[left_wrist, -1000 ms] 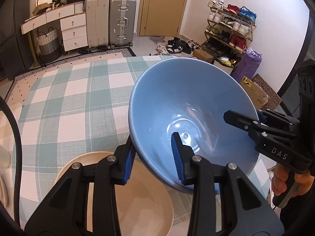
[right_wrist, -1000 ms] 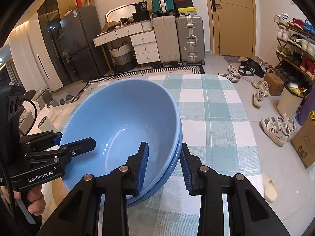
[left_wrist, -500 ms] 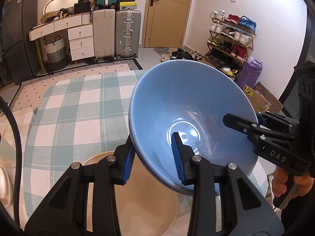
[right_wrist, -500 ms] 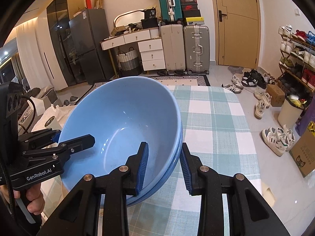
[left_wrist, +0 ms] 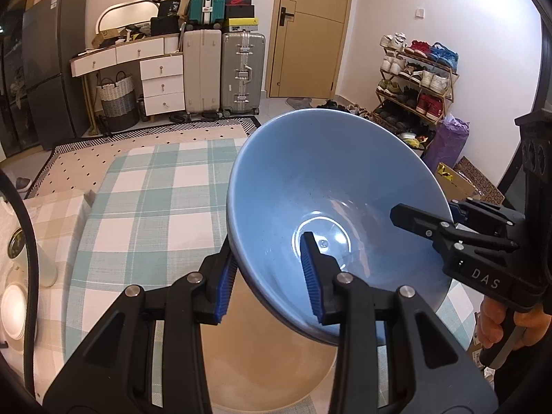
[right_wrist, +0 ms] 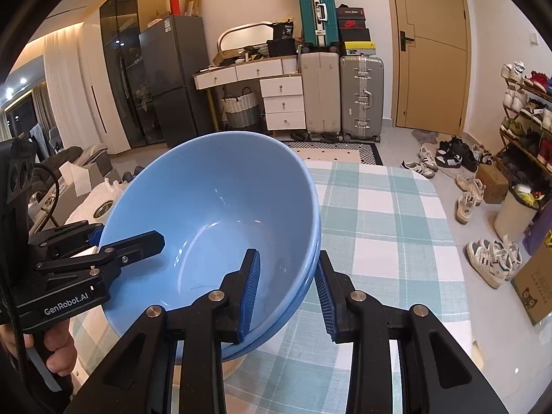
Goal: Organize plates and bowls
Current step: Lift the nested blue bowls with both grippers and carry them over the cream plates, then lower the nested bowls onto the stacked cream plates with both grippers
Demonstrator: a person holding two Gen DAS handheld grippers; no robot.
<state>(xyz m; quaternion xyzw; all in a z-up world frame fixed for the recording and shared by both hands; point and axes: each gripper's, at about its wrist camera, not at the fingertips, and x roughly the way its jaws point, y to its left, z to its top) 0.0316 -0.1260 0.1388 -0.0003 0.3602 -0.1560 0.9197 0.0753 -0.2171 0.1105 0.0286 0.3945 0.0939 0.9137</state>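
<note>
Two nested blue bowls hang tilted in the air above a beige plate that lies on the checked tablecloth. The lower bowl shows as a second rim under the upper one. My left gripper is shut on the stack's rim at one side, one pad inside and one outside. My right gripper is shut on the opposite side of the rim in the same way. A hand holds each gripper handle.
The table's checked cloth stretches away beyond the bowls. A white round object sits at the table's left edge. Suitcases, a drawer unit and a shoe rack line the walls. Shoes and boxes lie on the floor to the right.
Both grippers have risen with the blue bowls still gripped. The plate and table have dropped away below, and more of the room shows.
</note>
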